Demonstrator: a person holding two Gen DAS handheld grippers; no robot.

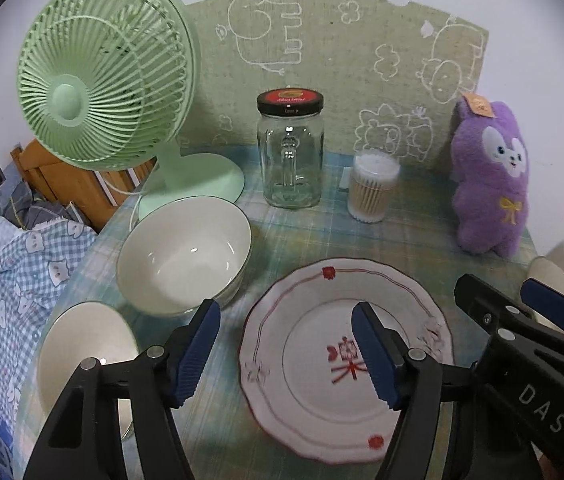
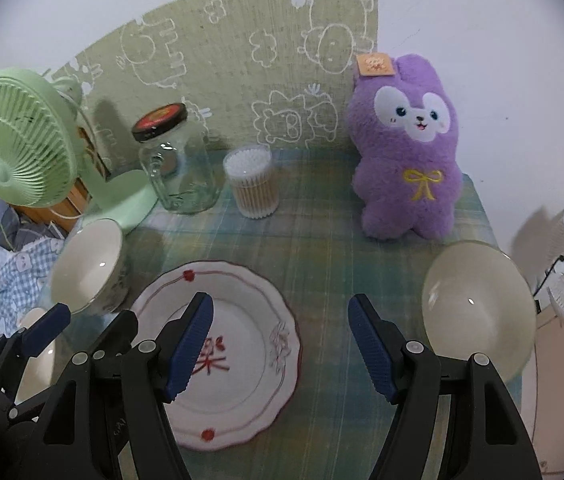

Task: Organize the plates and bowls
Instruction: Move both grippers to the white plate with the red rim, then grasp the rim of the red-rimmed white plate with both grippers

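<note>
White plate (image 1: 346, 360) seemingly lies untouched under both open tongs.

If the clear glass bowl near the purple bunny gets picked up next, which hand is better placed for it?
The right. The right gripper is open and empty, with the glass bowl just off its right finger. The left gripper hangs over the plate, nearer the white bowls.
</note>
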